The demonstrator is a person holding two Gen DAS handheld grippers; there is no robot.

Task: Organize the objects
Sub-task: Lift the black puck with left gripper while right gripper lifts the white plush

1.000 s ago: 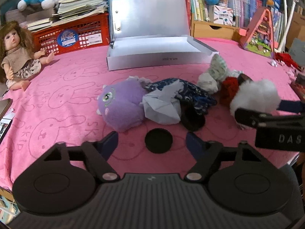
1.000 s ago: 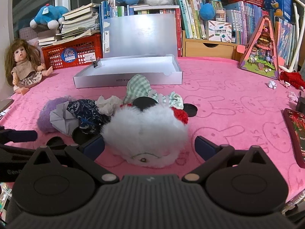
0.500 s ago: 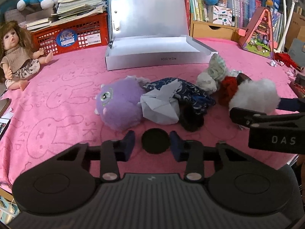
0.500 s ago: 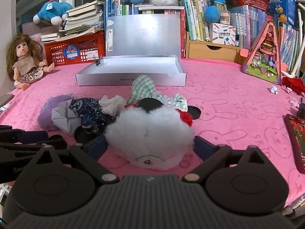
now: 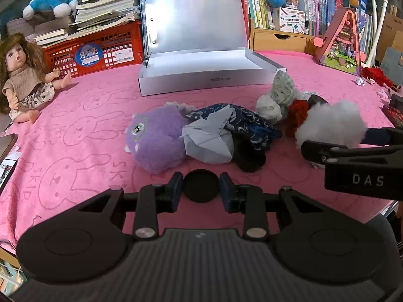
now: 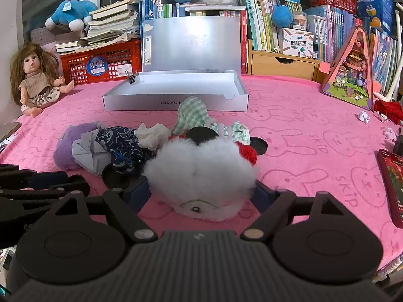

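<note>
My left gripper (image 5: 201, 186) is shut on a flat black disc (image 5: 201, 185) lying on the pink cloth. Behind it lie a purple plush (image 5: 155, 139), a folded grey paper (image 5: 207, 142), a blue patterned cloth (image 5: 241, 122) and another black disc (image 5: 249, 156). My right gripper (image 6: 201, 192) has closed onto the sides of a white fluffy plush (image 6: 201, 173), which also shows in the left wrist view (image 5: 332, 125). An open silver box (image 6: 176, 93) stands behind the pile. A green checked cloth (image 6: 192, 112) and a third black disc (image 6: 258, 145) lie near the plush.
A doll (image 6: 32, 80) sits at the far left by a red crate (image 6: 100, 63) of books. A triangular toy house (image 6: 351, 75) stands at the right, with bookshelves behind. A red phone-like item (image 6: 393, 183) lies at the right edge.
My left gripper's fingers closed from wide open onto the black disc. My right gripper's fingers drew in against the white plush.
</note>
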